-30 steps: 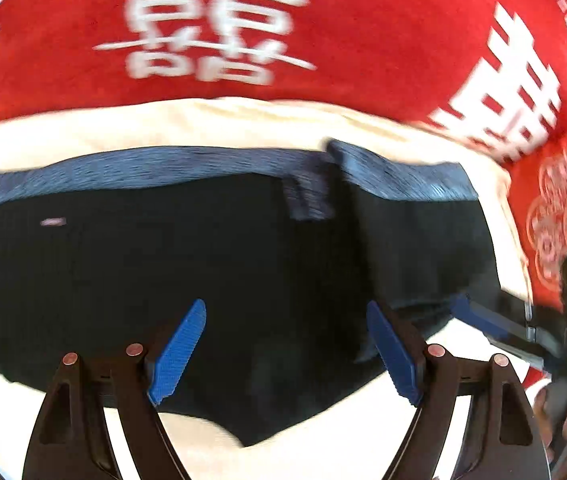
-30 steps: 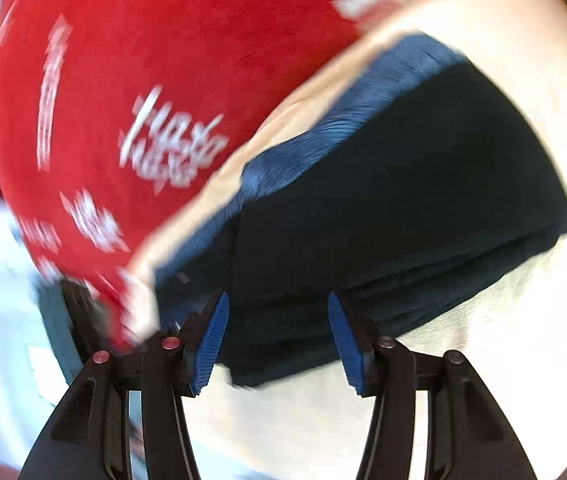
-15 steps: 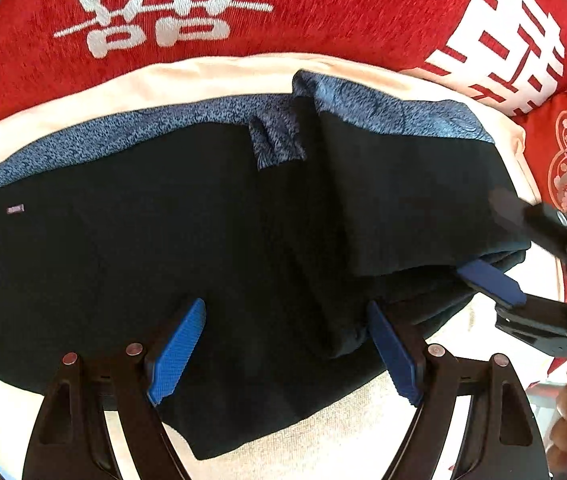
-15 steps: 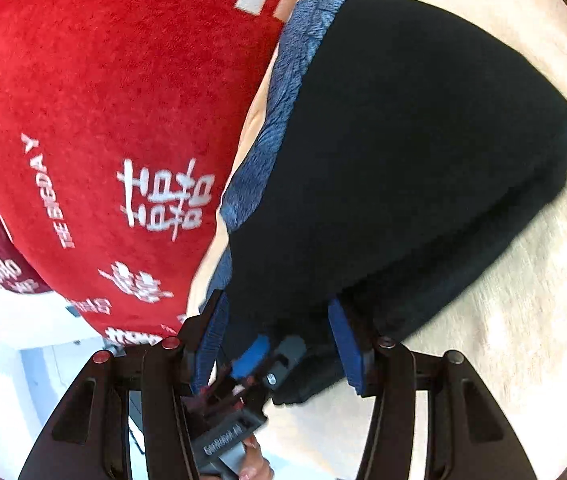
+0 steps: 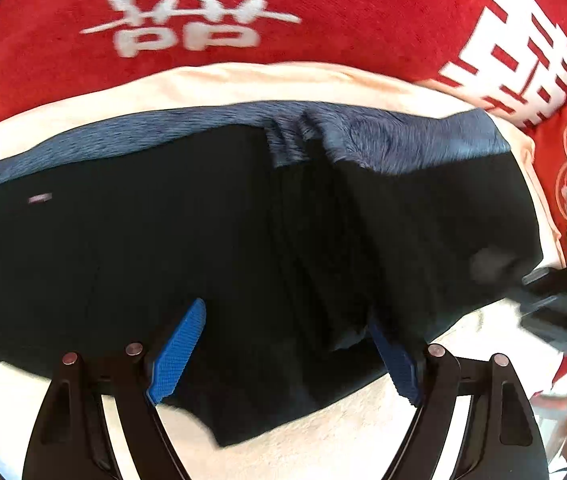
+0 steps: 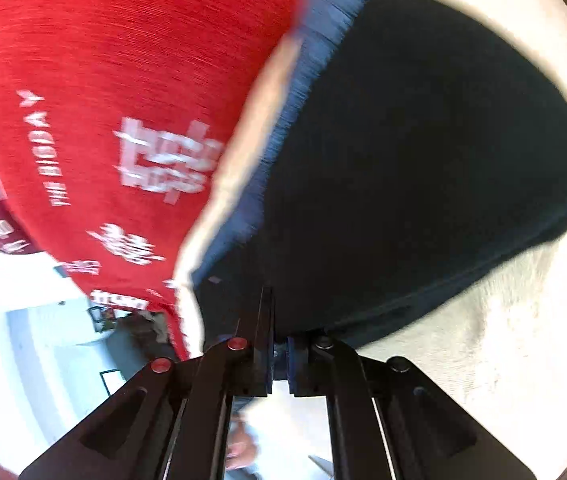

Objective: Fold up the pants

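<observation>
Black pants (image 5: 187, 232) with a blue-grey waistband (image 5: 403, 140) lie partly folded on a cream cover. In the left wrist view my left gripper (image 5: 287, 352) is open, its blue pads over the near edge of the pants, with a fold of cloth against the right pad. My right gripper shows blurred at the right edge (image 5: 551, 296) at the pants' right side. In the right wrist view the right gripper (image 6: 279, 356) is shut on the near edge of the pants (image 6: 423, 152).
Red cushions with white characters (image 5: 283, 12) stand behind the pants and at the right. The cream cover (image 5: 323, 440) extends in front. In the right wrist view a red cushion (image 6: 103, 120) fills the left, with a white room below it.
The right gripper went from open beside the pants to shut on their near edge. The left gripper stayed open over the pants and shifted only slightly.
</observation>
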Demonstrator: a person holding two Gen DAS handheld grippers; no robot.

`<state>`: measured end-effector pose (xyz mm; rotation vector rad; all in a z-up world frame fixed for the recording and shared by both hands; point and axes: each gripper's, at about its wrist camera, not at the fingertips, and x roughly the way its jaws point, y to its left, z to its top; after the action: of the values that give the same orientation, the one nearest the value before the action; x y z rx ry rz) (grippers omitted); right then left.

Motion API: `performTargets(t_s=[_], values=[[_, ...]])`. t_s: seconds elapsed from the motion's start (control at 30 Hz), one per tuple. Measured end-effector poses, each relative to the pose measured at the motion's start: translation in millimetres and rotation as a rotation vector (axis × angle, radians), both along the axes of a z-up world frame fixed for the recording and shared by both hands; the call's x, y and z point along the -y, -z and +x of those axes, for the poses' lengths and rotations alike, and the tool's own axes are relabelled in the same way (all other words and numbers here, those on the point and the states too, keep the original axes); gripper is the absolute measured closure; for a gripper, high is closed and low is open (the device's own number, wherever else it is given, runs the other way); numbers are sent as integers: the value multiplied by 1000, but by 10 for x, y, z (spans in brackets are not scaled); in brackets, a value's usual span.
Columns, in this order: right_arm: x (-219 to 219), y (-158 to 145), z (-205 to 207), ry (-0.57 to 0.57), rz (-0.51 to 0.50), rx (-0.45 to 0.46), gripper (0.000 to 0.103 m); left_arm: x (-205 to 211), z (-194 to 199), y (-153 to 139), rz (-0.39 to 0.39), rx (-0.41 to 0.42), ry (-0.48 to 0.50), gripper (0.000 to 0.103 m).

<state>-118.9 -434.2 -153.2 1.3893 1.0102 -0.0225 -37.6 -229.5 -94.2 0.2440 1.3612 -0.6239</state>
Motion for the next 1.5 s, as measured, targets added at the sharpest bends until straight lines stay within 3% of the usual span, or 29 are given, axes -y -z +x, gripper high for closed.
performTargets(t_s=[0.07,0.17,0.2,0.3,0.33,0.4,0.47,0.5,0.53,0.57,0.7,0.77,0.9,0.97,1.03,1.1,1.17,1.2,1.3,1.5], values=[[-48,150,16,15,20,-2,98,-97,-11,-63,45,27,-9,19],[-57,19,74,-49,-28,-15,96,-226,22,-174,91,68,-25,19],[-82,-49,103,-91,-37,-17,87,-254,44,-205,99,74,-33,19],[-157,-375,136,-262,-115,-10,40,-277,148,-345,105,90,-65,19],[-115,-526,97,-286,-188,9,38,-239,185,-407,99,100,-68,19],[83,-756,48,-277,-300,53,39,-100,234,-509,77,119,-53,19],[389,-936,32,-213,-395,59,56,177,265,-579,44,131,-12,19],[503,-962,81,-194,-425,39,78,304,274,-591,29,133,3,19],[622,-961,130,-179,-456,12,92,462,281,-588,12,129,23,19],[747,-945,205,-164,-485,-11,94,642,284,-568,-7,117,47,19],[1040,-797,543,-194,-537,-32,95,1189,283,-431,-50,109,91,19],[1065,-653,651,-238,-547,-55,95,1363,278,-263,-22,113,92,19],[916,-329,652,-314,-467,-68,95,1297,246,122,72,79,88,19],[821,-305,601,-326,-462,-57,95,1271,90,122,84,155,160,19],[773,-307,531,-341,-460,-52,95,1236,28,111,95,153,171,19],[684,-309,530,-360,-454,-49,95,1165,37,100,85,120,143,19],[652,-337,472,-379,-457,-49,95,1037,93,147,98,61,74,13],[627,-340,449,-391,-455,-47,95,932,122,142,73,36,18,13],[590,-342,413,-402,-435,-42,95,721,128,106,95,4,-69,13],[579,-366,342,-418,-426,-28,94,390,-43,-150,167,75,-175,13]])
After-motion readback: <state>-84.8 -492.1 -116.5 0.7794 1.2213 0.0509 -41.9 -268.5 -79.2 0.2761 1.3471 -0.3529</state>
